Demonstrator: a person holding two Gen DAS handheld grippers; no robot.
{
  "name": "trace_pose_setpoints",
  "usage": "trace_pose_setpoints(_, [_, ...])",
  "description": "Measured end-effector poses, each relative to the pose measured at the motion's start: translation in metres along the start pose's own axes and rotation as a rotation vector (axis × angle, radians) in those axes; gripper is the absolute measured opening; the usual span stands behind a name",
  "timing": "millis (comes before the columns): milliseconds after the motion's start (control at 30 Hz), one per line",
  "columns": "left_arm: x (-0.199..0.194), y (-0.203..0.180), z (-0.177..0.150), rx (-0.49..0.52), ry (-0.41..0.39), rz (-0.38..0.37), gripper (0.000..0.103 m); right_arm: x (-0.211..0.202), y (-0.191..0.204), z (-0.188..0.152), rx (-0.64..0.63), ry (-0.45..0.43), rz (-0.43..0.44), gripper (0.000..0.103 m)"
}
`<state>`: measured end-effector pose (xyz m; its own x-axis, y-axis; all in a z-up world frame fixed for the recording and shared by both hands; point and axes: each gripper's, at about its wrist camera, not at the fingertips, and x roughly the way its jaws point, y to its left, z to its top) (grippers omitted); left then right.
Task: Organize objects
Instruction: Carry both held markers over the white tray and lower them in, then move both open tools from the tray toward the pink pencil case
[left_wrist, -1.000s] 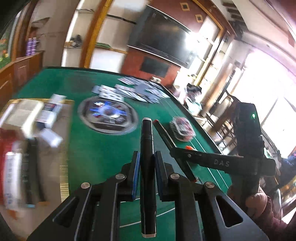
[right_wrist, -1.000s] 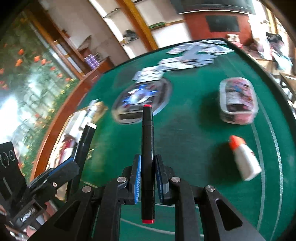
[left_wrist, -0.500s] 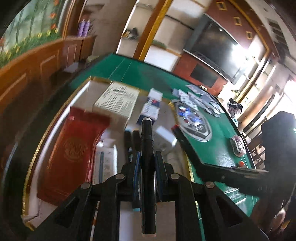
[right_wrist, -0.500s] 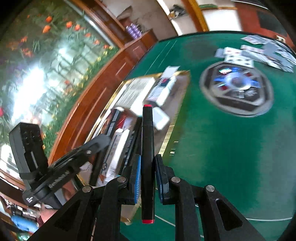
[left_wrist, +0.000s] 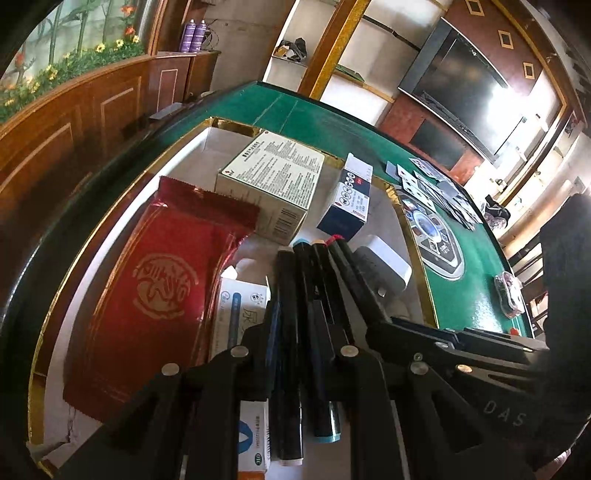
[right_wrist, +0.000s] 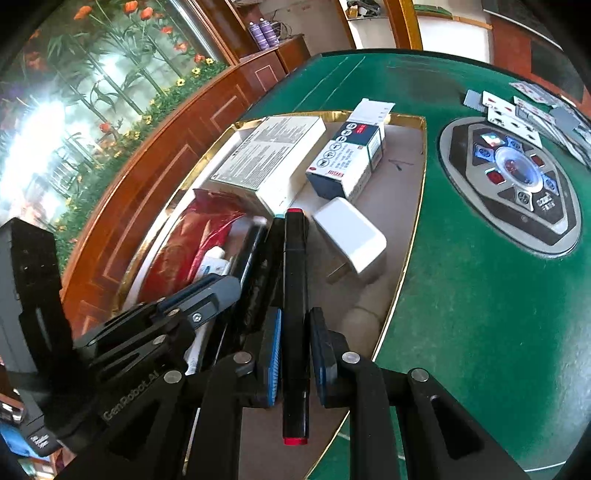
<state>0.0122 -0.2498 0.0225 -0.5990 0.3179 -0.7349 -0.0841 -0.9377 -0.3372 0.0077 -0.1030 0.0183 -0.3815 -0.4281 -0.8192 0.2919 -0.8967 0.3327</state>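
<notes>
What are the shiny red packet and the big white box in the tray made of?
The red packet looks like foil or foil-coated plastic: it gleams, creases, and has zigzag-cut ends. The big white box looks like matt cardboard: flat printed faces, sharp folded edges, no glare. Neither can be told for sure from looks alone.

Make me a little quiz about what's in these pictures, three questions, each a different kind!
1. True or false: the right gripper is shut on a red-capped marker.
2. What colour is the big foil packet in the gold-rimmed tray?
3. The white charger lies: A) in the tray, B) on the green felt, C) on the playing cards.

Key: 1 true; 2 red; 3 A.
</notes>
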Motion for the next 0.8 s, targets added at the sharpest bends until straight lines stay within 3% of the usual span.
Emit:
trace_pose_setpoints(200, [-0.001,0.0,0.001,-0.008,-0.007,0.006,0.017,-0.003,0.0,-0.001,-0.026,-0.028,-0.044,0.018])
trace_pose_setpoints(267, [-0.002,0.0,0.0,-0.017,-0.011,-0.026,0.032,-0.005,-0.001,-0.001,-0.03,-0.033,-0.048,0.018])
trace_pose_setpoints(333, [-0.005,-0.001,0.0,-0.027,-0.019,-0.035,0.038,-0.008,-0.002,-0.001,-0.027,-0.04,-0.042,0.018])
trace_pose_setpoints(400, [-0.011,-0.001,-0.001,-0.031,-0.039,-0.002,0.058,-0.014,-0.003,-0.001,-0.025,-0.059,-0.054,0.018])
trace_pose_setpoints(433, [-0.015,0.0,-0.001,-0.039,-0.055,-0.003,0.074,-0.016,-0.003,-0.001,-0.026,-0.068,-0.06,0.019])
trace_pose_setpoints(467, [-0.019,0.001,-0.001,-0.047,-0.067,-0.01,0.08,-0.021,-0.005,-0.001,-0.027,-0.078,-0.058,0.022])
trace_pose_setpoints(600, [-0.037,0.004,-0.004,-0.07,-0.119,-0.025,0.086,-0.038,-0.009,-0.005,-0.017,-0.118,-0.027,0.051])
trace_pose_setpoints(800, [-0.057,0.006,-0.008,-0.08,-0.163,0.017,0.091,-0.065,-0.001,-0.016,-0.046,-0.221,-0.038,0.066])
